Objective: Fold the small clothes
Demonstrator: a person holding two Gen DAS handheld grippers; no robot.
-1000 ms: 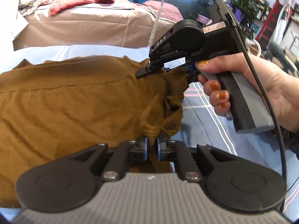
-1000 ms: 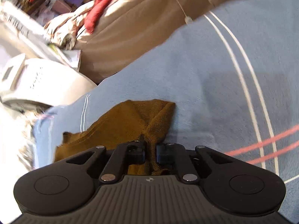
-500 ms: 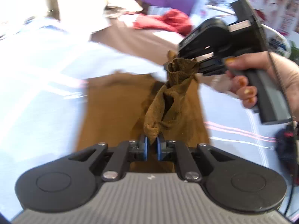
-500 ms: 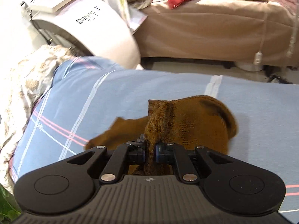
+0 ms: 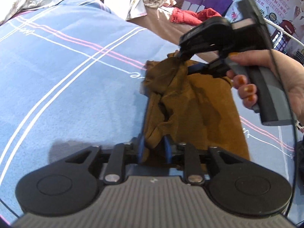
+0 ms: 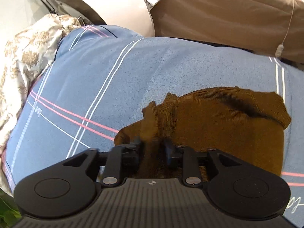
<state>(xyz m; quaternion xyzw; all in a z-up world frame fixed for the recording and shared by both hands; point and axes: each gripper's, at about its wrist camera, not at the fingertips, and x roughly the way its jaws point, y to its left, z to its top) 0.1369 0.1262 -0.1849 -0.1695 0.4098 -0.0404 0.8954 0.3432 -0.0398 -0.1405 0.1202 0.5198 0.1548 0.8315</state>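
Tongs both just opening, spread, brown garment (image 5: 191,102) edge loose between; blue sheet (image 5: 66,87) clear on left.

The right tongs (image 6: 152,148) point down at a blue striped bedsheet (image 6: 133,72). Their jaws have just been opening and now stand apart, with a fold of a brown knit garment (image 6: 218,125) lying loosely between them; the pads do not press on it. The garment is spread ahead and to the right of the tongs. Far ahead and left stands a white appliance (image 6: 117,5). To the far left lies a floral quilt (image 6: 24,60). A tan-covered bed (image 6: 228,13) lies ahead and right.
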